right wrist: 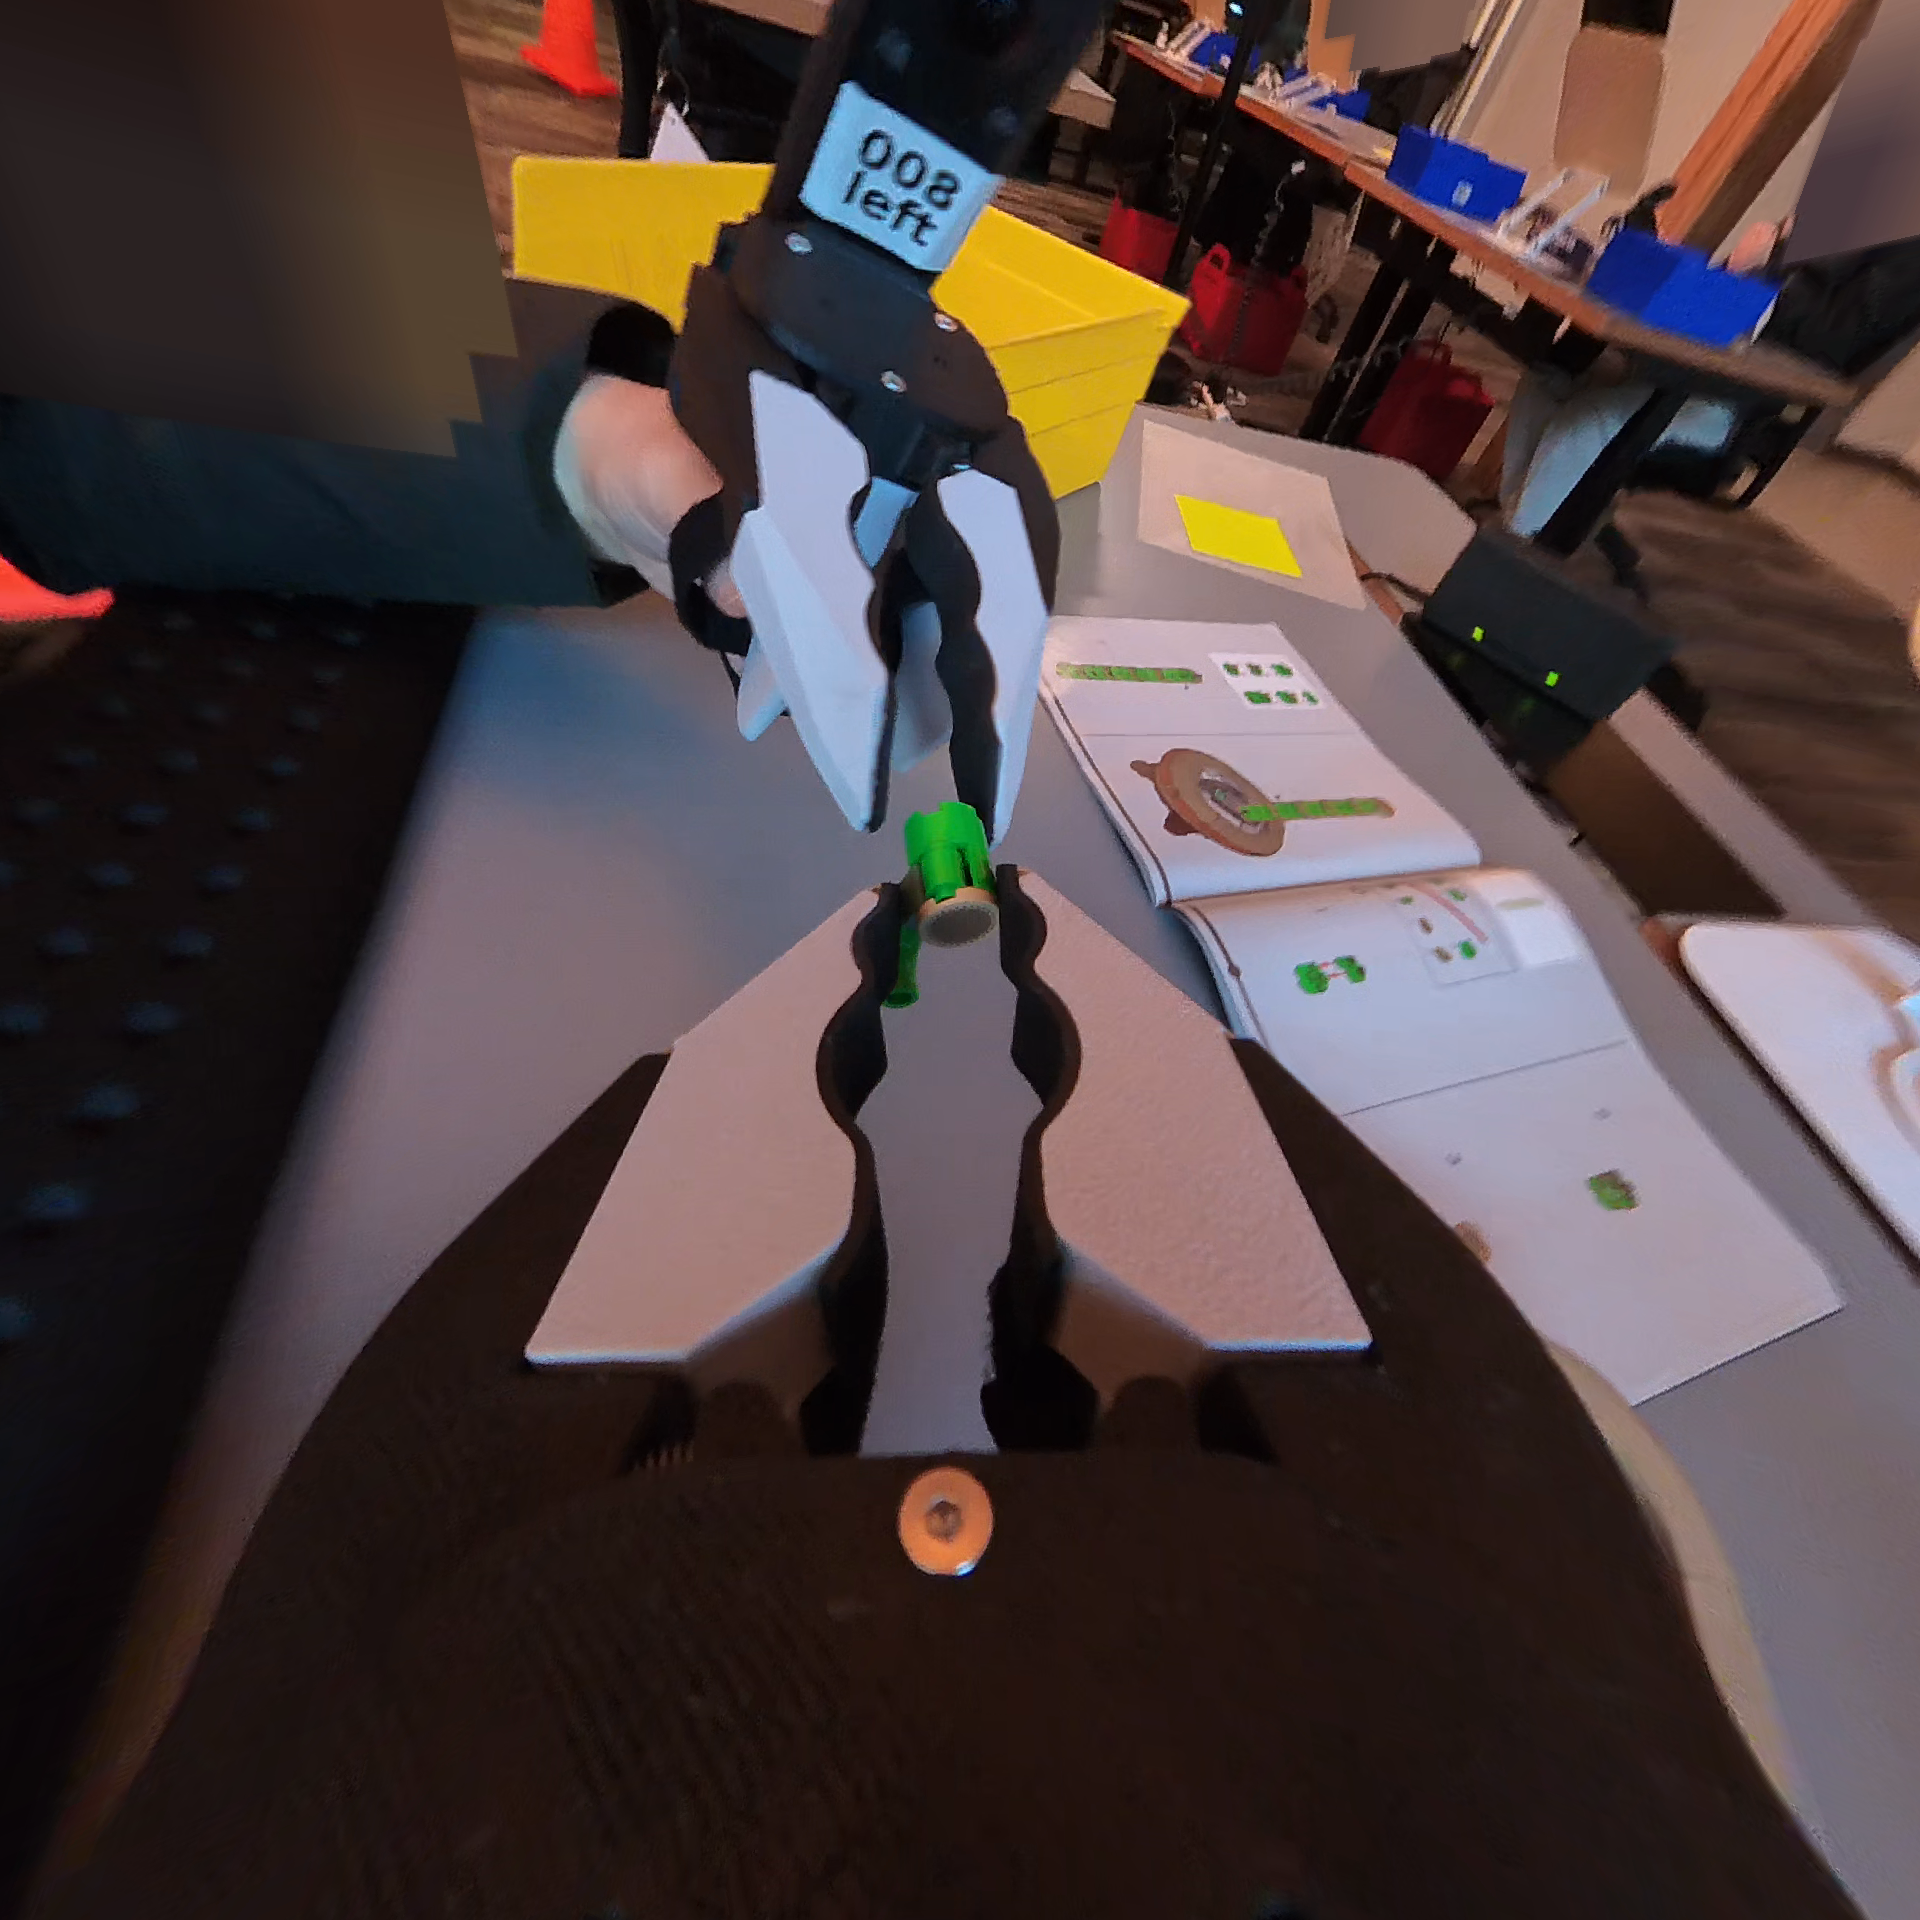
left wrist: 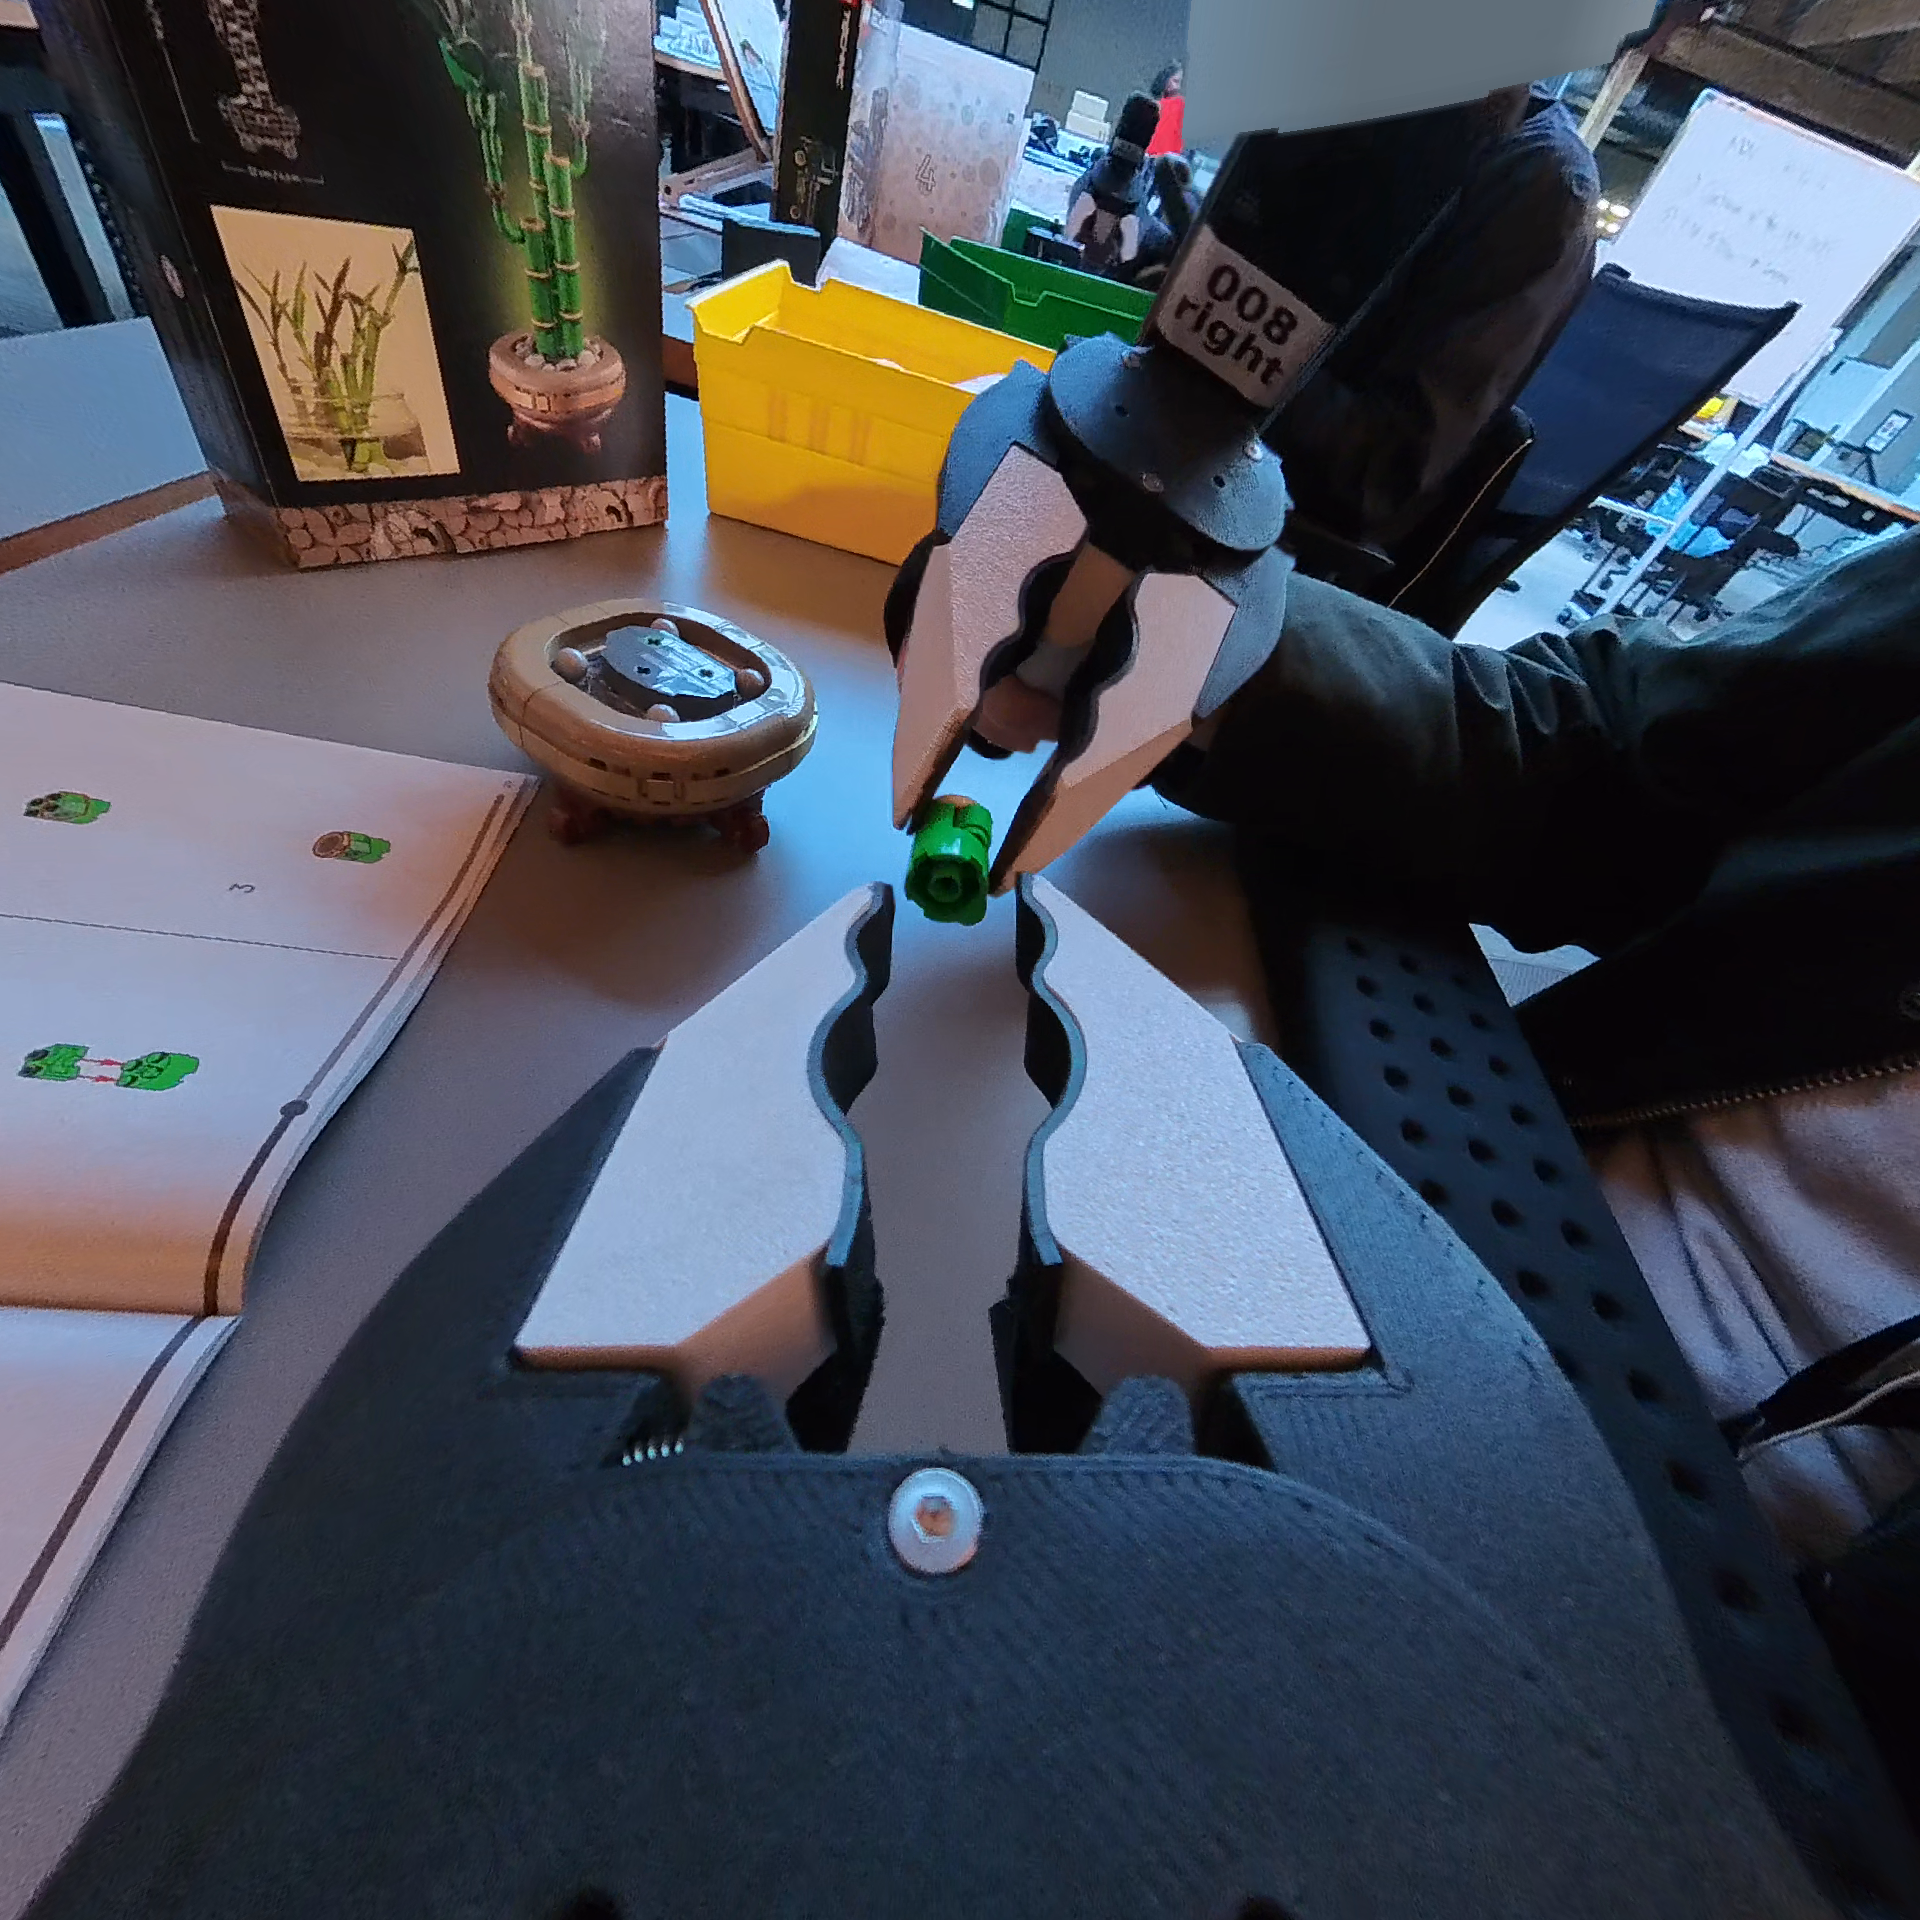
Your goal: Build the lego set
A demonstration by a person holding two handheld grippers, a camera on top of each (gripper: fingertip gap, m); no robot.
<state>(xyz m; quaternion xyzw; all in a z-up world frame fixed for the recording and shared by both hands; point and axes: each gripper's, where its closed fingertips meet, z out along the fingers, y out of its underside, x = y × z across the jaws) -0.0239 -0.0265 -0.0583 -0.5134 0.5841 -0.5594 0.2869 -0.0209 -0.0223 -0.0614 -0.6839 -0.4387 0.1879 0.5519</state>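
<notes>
looking along the left gripper (left wrist: 954, 894), we see its fingers set narrowly apart with nothing between them, tips just short of a small round green lego piece (left wrist: 948, 860) pinched in the right gripper (left wrist: 951, 844) above the grey desk (left wrist: 727, 582). a tan, bowl-shaped lego pot base (left wrist: 652, 709) sits beside an open white instruction booklet (left wrist: 208, 987), with a yellow plastic bin (left wrist: 831, 416) behind.

from the right wrist view, our right gripper (right wrist: 943, 902) clamps the green piece (right wrist: 940, 868) at its tan end, while the left gripper (right wrist: 925, 821) hangs opposite, fingers slightly parted around the far end; we cannot tell whether they touch it.
</notes>
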